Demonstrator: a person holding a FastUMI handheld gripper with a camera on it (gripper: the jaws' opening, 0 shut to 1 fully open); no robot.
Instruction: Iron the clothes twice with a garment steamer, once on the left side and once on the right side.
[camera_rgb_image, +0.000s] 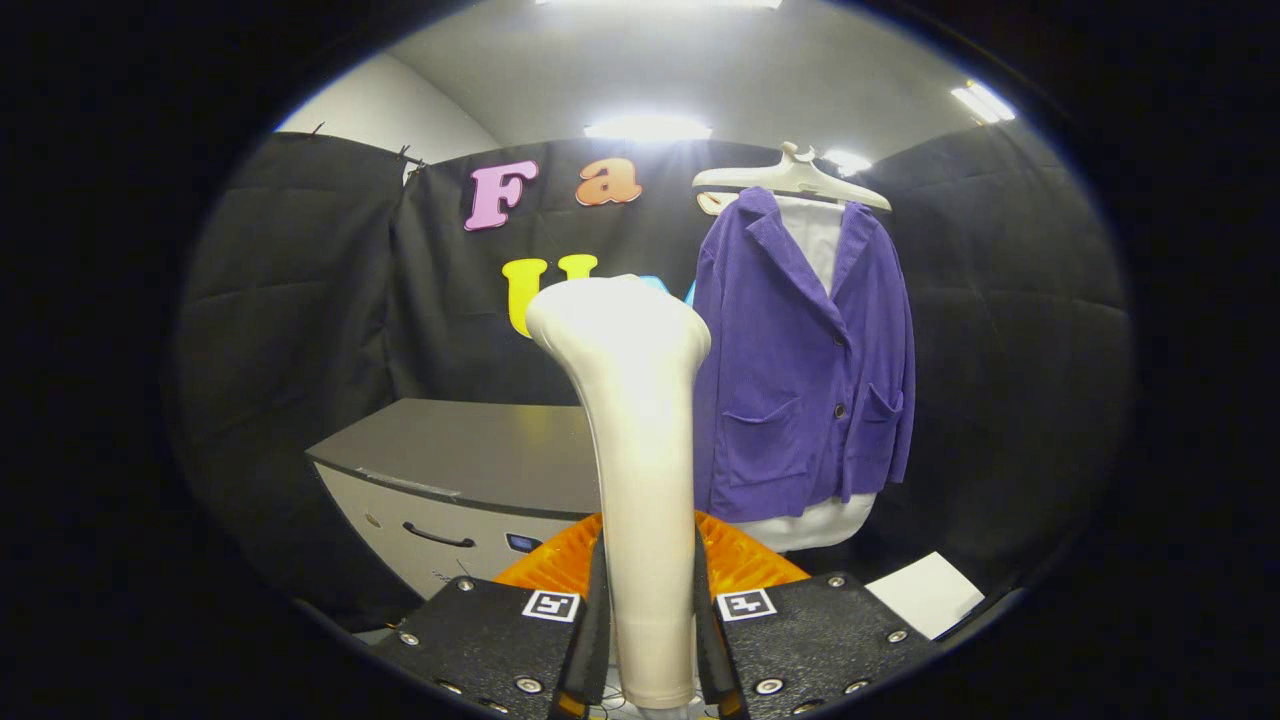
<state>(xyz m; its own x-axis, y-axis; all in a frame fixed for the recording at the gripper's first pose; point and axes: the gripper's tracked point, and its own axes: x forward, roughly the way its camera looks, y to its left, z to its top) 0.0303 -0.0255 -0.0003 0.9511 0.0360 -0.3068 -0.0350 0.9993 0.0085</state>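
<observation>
Gripper (650, 640), bottom centre of frame: both fingers (597, 640) pinch the handle of the garment steamer (635, 420), one per side. Steamer stands upright, head at frame centre, tilted slightly left. Purple jacket (800, 370) w/ white shirt (818, 240) under it hangs on a white hanger (790, 178), upper right of centre, just beyond steamer head. Grey desk (470, 450) w/ drawer at lower left. Orange item (740, 560) behind the fingers. White sheet (925, 592) lower right.
</observation>
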